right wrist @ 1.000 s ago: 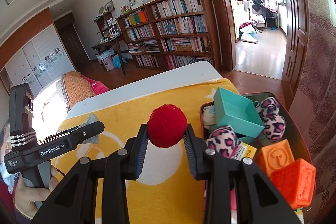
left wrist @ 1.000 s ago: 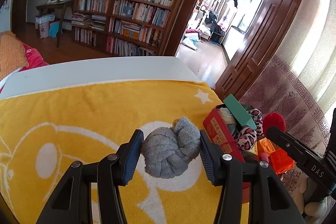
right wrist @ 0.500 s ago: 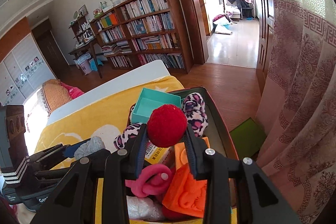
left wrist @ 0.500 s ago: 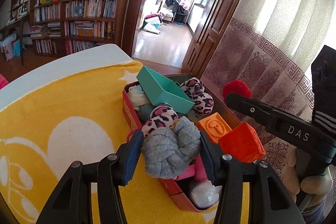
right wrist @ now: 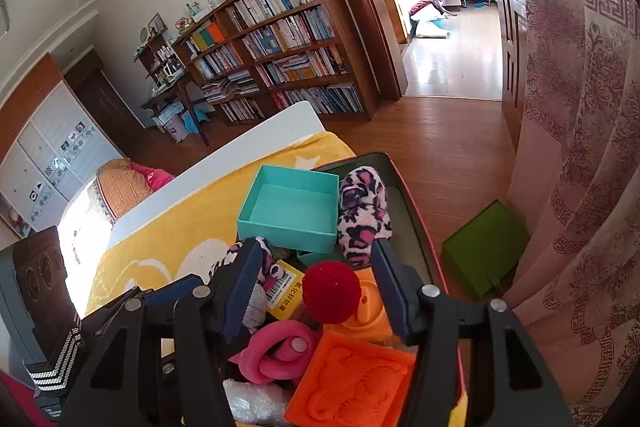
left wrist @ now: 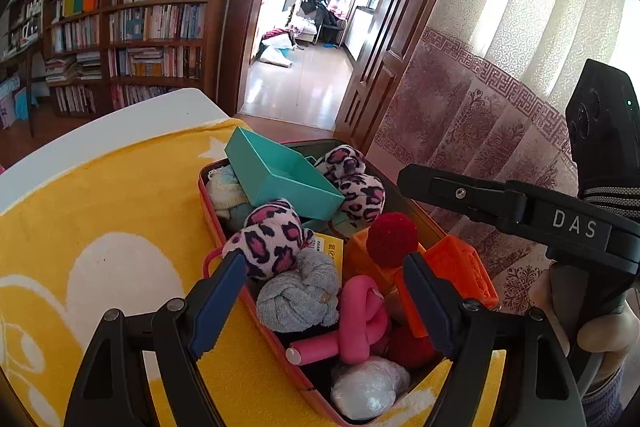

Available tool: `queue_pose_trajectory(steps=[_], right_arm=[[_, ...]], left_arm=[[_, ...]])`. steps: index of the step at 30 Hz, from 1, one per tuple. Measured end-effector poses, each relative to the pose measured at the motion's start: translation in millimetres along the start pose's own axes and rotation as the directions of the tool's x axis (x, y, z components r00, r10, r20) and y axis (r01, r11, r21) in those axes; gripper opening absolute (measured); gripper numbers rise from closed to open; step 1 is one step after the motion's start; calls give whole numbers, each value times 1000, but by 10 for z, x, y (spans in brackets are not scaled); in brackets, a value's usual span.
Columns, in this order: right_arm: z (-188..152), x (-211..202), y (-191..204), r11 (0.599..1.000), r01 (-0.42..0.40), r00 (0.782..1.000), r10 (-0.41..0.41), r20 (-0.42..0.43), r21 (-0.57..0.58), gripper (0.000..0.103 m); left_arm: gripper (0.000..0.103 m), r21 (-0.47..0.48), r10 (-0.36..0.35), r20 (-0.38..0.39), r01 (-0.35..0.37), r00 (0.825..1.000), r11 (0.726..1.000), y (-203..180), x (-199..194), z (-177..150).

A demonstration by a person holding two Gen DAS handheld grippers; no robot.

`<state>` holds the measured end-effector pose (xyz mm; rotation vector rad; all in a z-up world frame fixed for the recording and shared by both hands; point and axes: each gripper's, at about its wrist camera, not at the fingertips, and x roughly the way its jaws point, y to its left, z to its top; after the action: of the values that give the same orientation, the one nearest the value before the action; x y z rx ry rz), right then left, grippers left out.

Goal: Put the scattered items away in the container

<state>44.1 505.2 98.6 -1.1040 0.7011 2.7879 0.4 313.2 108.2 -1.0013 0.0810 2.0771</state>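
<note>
now both jaws opening over crammed container [left wrist: 208, 211].

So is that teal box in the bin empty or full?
Empty. From the right wrist view the teal box shows a bare floor and walls; it sits tilted atop the other things in the red bin.
</note>
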Motion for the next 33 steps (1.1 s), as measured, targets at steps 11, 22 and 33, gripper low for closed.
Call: queue_pose_trajectory(steps=[11, 22, 33], right_arm=[[-299, -608, 57, 998, 45, 990, -39, 132, -45, 80], [-767, -907, -59, 994, 84, 991, -76, 112, -75, 82], [-997, -1084, -156, 994, 88, 991, -80, 107, -67, 82]], left_arm=[[102, -17, 204, 116, -204, 972, 979, -22, -496, -184], [102, 5, 275, 154, -279, 949, 960, -310, -753, -399], [102, -41, 183, 141, -179, 973, 983, -556, -856, -456]])
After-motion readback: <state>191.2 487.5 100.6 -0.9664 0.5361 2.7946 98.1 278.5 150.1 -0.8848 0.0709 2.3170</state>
